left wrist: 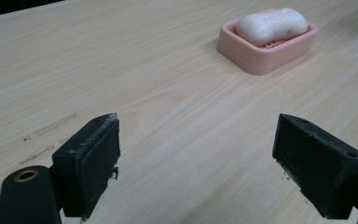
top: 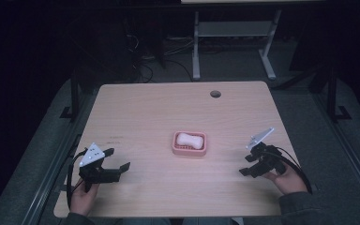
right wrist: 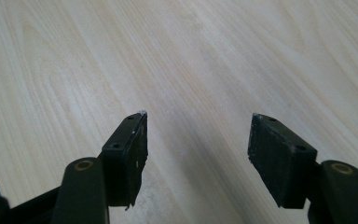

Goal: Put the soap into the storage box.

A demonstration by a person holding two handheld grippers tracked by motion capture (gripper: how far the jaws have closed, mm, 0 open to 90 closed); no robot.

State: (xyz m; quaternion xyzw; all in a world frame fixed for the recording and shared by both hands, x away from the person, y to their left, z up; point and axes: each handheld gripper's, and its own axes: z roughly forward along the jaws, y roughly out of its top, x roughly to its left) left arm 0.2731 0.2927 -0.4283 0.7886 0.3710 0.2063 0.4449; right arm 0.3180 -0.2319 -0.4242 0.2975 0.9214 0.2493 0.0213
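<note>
A white, waisted bar of soap point(top: 190, 139) lies in a shallow pink plastic soap dish point(top: 189, 150) with rounded corners, near the middle of the pale wood-grain desk point(top: 145, 112). In the left gripper view the bar point(left wrist: 271, 24) shows a smooth, slightly glossy surface, pinched in at the middle like a peanut shell, and it covers most of the tray. The dish point(left wrist: 261, 58) has a stepped outer wall and a slotted floor (a few thin ribs peek out under the near edge of the bar). The bar sits flat and centred, with its long side along the dish's long side.

The left tongs point(top: 114, 165) rest low over the desk's near left corner, held in a hand point(top: 83, 197), jaws standing wide apart with nothing between them, pointing toward the dish; they are well apart from it. The right tongs point(top: 247, 165) sit at the near right edge in the other hand point(top: 288, 180), jaws also parted over bare wood, gripping nothing. Faint dark scuff marks point(left wrist: 51, 126) streak the desk beside the left tongs.
</note>
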